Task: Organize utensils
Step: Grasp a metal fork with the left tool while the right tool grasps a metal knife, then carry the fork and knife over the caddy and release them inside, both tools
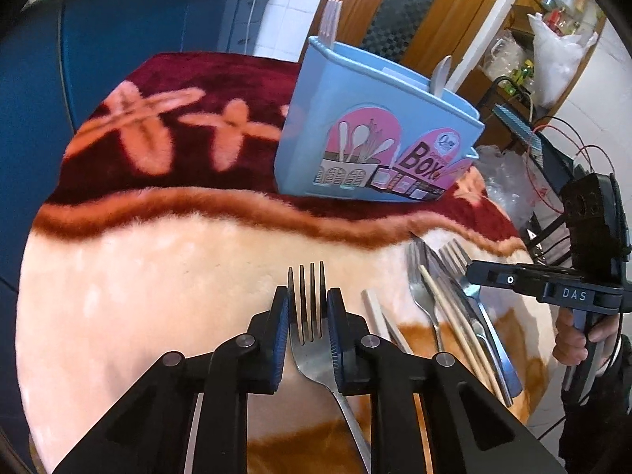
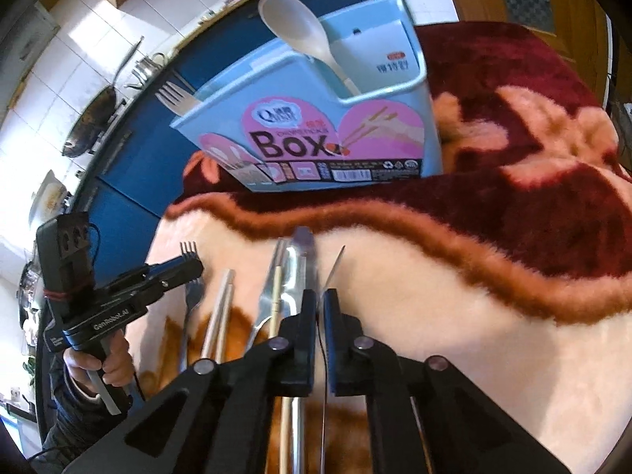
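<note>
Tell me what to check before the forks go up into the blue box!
1. Left gripper squeezes a fork by its head: ok.
2. Right gripper pinches a thin, edge-on utensil: ok; cannot tell which kind.
3. Blue box stands upright on the blanket: ok.
4. Room in the box beside the white spoon and plastic fork: cannot tell.
5. Other cutlery lies clear of both grips: cannot tell.
</note>
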A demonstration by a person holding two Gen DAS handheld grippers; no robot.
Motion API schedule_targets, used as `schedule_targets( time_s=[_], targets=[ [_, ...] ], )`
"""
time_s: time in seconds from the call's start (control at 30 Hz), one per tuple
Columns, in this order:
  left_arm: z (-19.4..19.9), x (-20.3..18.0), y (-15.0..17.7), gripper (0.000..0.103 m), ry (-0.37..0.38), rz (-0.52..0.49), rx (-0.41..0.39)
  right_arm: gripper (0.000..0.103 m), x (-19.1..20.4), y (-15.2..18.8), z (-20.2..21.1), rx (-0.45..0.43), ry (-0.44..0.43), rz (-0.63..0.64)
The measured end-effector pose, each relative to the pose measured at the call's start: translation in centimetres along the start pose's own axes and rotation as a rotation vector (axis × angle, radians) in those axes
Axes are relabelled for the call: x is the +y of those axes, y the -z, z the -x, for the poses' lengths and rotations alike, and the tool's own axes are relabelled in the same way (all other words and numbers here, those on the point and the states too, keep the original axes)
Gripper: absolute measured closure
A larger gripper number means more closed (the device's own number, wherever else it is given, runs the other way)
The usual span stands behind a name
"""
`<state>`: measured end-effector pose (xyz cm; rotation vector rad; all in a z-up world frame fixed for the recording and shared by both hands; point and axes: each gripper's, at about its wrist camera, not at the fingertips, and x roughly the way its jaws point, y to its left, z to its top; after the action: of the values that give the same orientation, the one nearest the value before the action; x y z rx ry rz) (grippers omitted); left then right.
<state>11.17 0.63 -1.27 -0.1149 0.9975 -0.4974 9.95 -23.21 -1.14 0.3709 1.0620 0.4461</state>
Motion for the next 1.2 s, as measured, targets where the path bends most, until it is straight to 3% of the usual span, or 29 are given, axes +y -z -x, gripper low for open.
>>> schedule_targets(
  time_s=[0.27, 0.5, 0.57, 0.6, 0.73, 0.93, 1.2],
  targets=[
    [2.3, -0.9, 0.8, 0.084, 0.004, -0.017, -0.072, 0.098, 1.0, 0.7, 2.4, -0.127, -0.012, 0.019],
    [6.8, -2.5, 0.9, 0.086, -0.017, -0.054, -0.244, 0.099, 2.8, 1.0, 5.6, -0.305, 0.037, 0.083],
    [8.0, -2.9, 0.7, 0.088, -0.019, -0.068, -0.292, 0.099, 3.2, 1.0, 6.5, -0.354, 0.045, 0.095],
    [8.6, -3.1, 0.6, 0.1, -0.018, -0.074, -0.314, 0.099, 3.5, 1.0, 7.0, -0.385, 0.049, 0.102],
    [10.5, -4.0, -0.1, 0.1, -0.017, -0.092, -0.378, 0.099, 4.1, 0.9, 8.6, -0.472, 0.058, 0.113],
    [11.6, -4.7, -1.8, 0.1, -0.035, -0.094, -0.432, 0.099, 4.7, 0.3, 10.2, -0.561, 0.089, 0.123],
    [13.9, -5.0, -6.1, 0.1, -0.136, -0.064, -0.569, 0.099, 4.6, 0.0, 11.2, -0.612, 0.082, 0.114]
  ],
)
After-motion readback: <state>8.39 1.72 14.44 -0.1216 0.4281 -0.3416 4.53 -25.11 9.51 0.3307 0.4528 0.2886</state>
